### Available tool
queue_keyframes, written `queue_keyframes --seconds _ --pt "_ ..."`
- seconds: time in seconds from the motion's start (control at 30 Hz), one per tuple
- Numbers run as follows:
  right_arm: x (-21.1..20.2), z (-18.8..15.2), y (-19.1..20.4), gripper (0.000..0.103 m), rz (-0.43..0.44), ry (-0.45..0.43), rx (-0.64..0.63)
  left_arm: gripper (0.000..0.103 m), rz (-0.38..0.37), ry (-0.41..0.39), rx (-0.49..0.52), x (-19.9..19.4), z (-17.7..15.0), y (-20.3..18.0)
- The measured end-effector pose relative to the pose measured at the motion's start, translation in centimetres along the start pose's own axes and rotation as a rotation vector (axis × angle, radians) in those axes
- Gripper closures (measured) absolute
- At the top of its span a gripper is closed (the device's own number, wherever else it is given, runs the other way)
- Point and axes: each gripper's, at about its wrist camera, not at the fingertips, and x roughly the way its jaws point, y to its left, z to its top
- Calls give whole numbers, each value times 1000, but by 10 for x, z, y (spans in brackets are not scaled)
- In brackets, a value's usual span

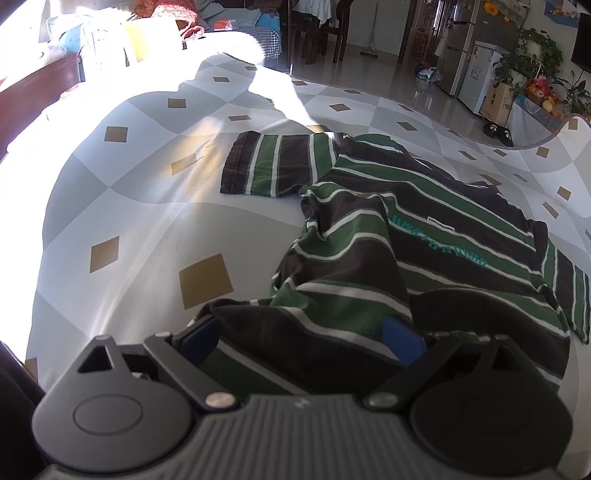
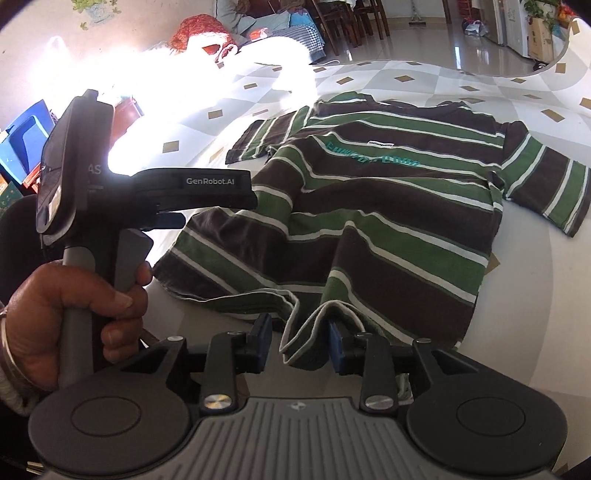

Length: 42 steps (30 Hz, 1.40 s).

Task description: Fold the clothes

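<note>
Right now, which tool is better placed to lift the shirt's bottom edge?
Probably the right tool: the striped shirt's hem sits bunched between its open fingers. The left tool has only loose fabric draped across.

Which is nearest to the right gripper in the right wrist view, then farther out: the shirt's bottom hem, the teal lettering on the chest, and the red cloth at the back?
1. Bottom hem, between the fingers of the right gripper.
2. Teal lettering, mid-shirt, farther up.
3. Red cloth, far back, upper left.

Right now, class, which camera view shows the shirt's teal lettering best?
The right wrist view: the lettering lies open across the shirt, unblocked though reversed. In the left wrist view the lettering runs slantwise, and a raised fold hides its near end.
</note>
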Motion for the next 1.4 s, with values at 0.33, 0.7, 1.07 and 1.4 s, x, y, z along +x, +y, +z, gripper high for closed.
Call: queue_keyframes --seconds 0.33,0.7,1.07,1.4 --pt "-8 4 -1 64 -49 -66 24 5 2 -3 -15 0 2 1" --pt "-25 22 -15 59 -91 -207 102 5 1 6 -19 2 3 -2" --pt "-19 50 -49 58 -121 -165 173 4 -30 23 -21 10 8 -9" --pt "-5 76 -88 58 -197 -120 158 4 -26 -19 59 16 14 -30"
